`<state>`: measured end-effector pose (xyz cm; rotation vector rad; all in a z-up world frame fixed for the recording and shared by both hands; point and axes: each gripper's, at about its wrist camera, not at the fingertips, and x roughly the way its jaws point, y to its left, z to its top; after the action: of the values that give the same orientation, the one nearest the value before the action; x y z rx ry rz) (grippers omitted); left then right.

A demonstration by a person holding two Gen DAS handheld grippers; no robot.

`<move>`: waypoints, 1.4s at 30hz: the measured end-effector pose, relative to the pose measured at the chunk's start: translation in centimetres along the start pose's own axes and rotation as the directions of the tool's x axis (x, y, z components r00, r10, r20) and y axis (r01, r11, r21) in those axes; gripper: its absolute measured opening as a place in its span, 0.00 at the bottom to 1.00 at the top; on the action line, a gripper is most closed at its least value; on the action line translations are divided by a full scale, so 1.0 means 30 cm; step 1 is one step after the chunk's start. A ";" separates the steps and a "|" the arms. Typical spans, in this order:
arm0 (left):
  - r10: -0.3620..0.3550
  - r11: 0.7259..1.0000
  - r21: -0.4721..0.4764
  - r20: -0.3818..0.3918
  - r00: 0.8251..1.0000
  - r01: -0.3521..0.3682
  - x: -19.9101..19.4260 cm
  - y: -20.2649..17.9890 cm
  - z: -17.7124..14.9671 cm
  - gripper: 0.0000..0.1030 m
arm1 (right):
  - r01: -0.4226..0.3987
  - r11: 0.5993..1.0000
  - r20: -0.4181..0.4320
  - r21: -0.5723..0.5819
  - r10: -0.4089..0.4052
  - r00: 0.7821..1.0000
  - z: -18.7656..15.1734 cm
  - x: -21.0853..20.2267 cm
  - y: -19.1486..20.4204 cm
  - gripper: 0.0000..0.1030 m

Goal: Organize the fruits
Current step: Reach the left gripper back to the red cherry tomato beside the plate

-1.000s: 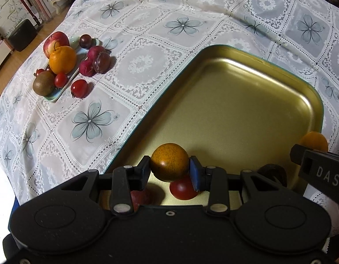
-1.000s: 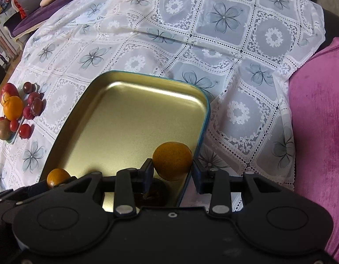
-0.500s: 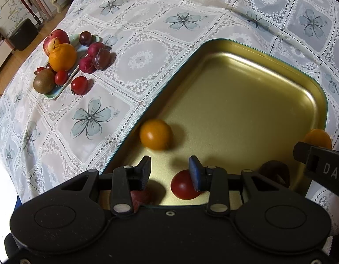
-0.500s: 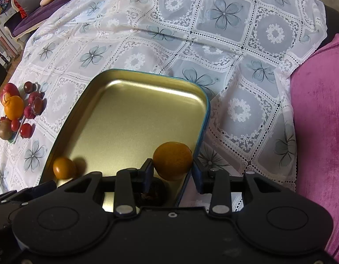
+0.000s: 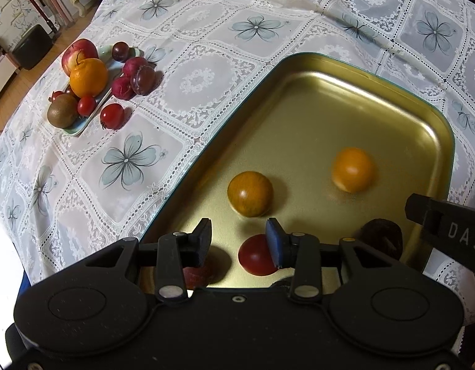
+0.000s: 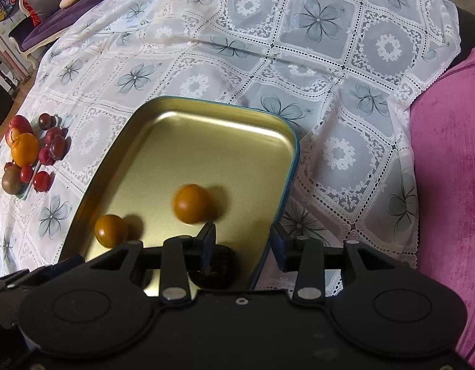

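A gold metal tray (image 5: 345,117) lies on the lace tablecloth; it also shows in the right wrist view (image 6: 206,154). Two orange fruits lie loose in it: a darker one (image 5: 249,193) (image 6: 111,230) and a blurred, brighter one (image 5: 353,169) (image 6: 191,203). A red tomato (image 5: 256,256), a red fruit (image 5: 197,273) and a dark fruit (image 5: 381,240) (image 6: 216,265) sit at the tray's near end. My left gripper (image 5: 239,243) is open and empty above the tomato. My right gripper (image 6: 242,245) is open and empty over the tray's right rim.
A pale plate (image 5: 83,126) at the far left holds an apple (image 5: 78,52), an orange (image 5: 88,77), a kiwi (image 5: 62,114), plums and small red fruits; it also shows in the right wrist view (image 6: 23,195). A pink cushion (image 6: 447,185) lies right of the table.
Both grippers let go of their orange fruits. The left one's fruit dropped first and rolled in the tray; the right gripper has just opened and its fruit is rolling in the tray.
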<state>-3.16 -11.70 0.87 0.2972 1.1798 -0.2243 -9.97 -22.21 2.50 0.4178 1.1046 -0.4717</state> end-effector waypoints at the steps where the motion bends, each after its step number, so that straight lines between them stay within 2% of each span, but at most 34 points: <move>1: 0.000 1.000 -0.001 0.001 1.000 0.000 -0.001 0.001 0.000 0.47 | -0.003 1.000 0.000 0.000 0.003 1.000 -0.001 -0.003 0.000 0.41; 13: 0.008 1.000 -0.013 0.018 1.000 -0.008 -0.049 0.035 -0.027 0.47 | -0.019 1.000 0.009 -0.019 0.019 1.000 -0.020 -0.042 0.017 0.41; 19: 0.014 0.999 -0.039 0.025 1.000 -0.013 -0.068 0.096 -0.037 0.47 | -0.040 0.998 0.004 -0.046 0.040 0.999 -0.039 -0.065 0.047 0.41; 24: 0.028 0.995 -0.091 0.015 0.999 -0.027 -0.055 0.203 -0.034 0.47 | -0.060 0.995 -0.023 -0.085 0.058 0.998 -0.055 -0.069 0.100 0.41; 31: 0.062 0.979 -0.193 -0.006 0.998 -0.062 0.005 0.423 0.016 0.47 | -0.105 0.988 -0.074 -0.114 0.097 0.993 -0.038 -0.057 0.197 0.41; 36: 0.061 0.964 -0.258 -0.004 0.998 -0.060 0.043 0.565 0.078 0.47 | -0.105 0.983 -0.077 -0.148 0.094 0.993 0.016 -0.035 0.306 0.41; 39: 0.071 0.960 -0.270 0.003 0.997 -0.068 0.058 0.620 0.123 0.47 | -0.104 0.980 -0.076 -0.168 0.092 0.993 0.055 -0.012 0.378 0.41; 42: 0.050 0.961 -0.272 0.007 0.999 -0.046 0.085 0.657 0.171 0.47 | -0.108 0.976 -0.078 -0.189 0.095 0.992 0.097 0.019 0.452 0.41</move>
<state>8.65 5.01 2.48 0.0824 1.1720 -0.0199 -0.07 -12.66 4.30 0.3193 1.1775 -0.2586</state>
